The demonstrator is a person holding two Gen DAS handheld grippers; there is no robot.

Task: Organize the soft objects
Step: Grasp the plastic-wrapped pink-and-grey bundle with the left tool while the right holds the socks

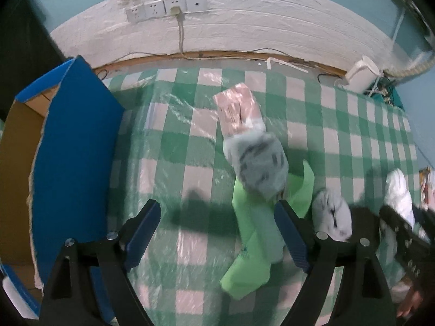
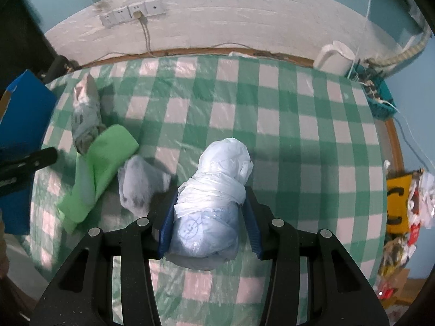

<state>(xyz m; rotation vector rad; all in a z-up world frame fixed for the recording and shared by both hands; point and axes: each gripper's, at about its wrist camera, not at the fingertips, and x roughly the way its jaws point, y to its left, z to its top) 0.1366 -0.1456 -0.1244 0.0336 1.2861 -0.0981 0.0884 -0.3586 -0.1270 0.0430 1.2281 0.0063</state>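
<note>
My right gripper (image 2: 208, 218) is shut on a white plastic-wrapped bundle (image 2: 214, 190), its blue pads pressed against both sides, above the green checked tablecloth (image 2: 299, 141). To its left lie a grey fluffy sock (image 2: 141, 187), a green cloth (image 2: 100, 163) and a grey-and-pink plush sock (image 2: 84, 114). In the left wrist view my left gripper (image 1: 217, 217) stands open over the cloth with nothing between its fingers. The green cloth (image 1: 252, 244) and the plush sock (image 1: 255, 163) lie just by its right finger. The white bundle (image 1: 398, 195) shows at the far right.
A blue cardboard box (image 1: 73, 163) stands open at the table's left edge. A white wall with sockets (image 1: 165, 8) and a cable runs behind the table. A white appliance (image 2: 334, 57) sits at the back right corner. Crumpled packets (image 2: 402, 212) hang off the right side.
</note>
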